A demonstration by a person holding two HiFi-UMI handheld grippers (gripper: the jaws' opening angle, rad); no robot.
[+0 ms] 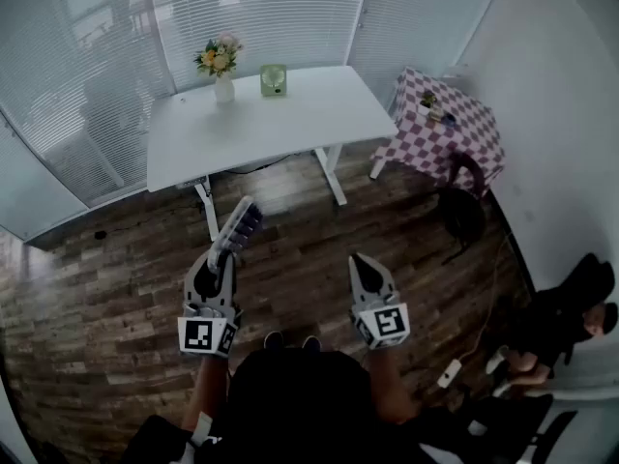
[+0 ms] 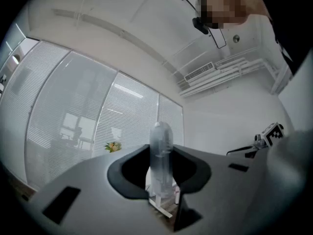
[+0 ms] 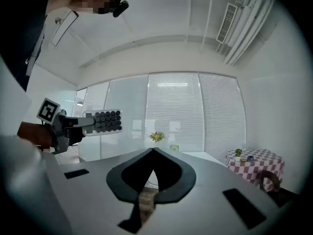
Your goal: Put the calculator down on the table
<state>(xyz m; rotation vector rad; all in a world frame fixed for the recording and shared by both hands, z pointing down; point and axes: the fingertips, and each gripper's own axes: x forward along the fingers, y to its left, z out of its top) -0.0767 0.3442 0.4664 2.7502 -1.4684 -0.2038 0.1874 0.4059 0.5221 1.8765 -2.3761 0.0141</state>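
The calculator [image 1: 239, 228], grey with rows of dark round keys, sticks out forward from my left gripper [image 1: 224, 255], which is shut on its near end and holds it in the air above the wooden floor. In the left gripper view the calculator [image 2: 160, 155] stands edge-on between the jaws. From the right gripper view its key face [image 3: 103, 121] shows at the left, well short of the white table [image 3: 188, 155]. My right gripper [image 1: 366, 264] is shut with nothing in it, its tips meeting [image 3: 152, 152]. The white table [image 1: 290, 124] stands ahead of both grippers.
On the table's far edge are a vase of flowers [image 1: 221, 66] and a small green object [image 1: 274, 80]. A checkered side table [image 1: 455, 133] with small items stands at the right, a dark chair [image 1: 462, 206] beside it. A power strip [image 1: 450, 373] lies on the floor.
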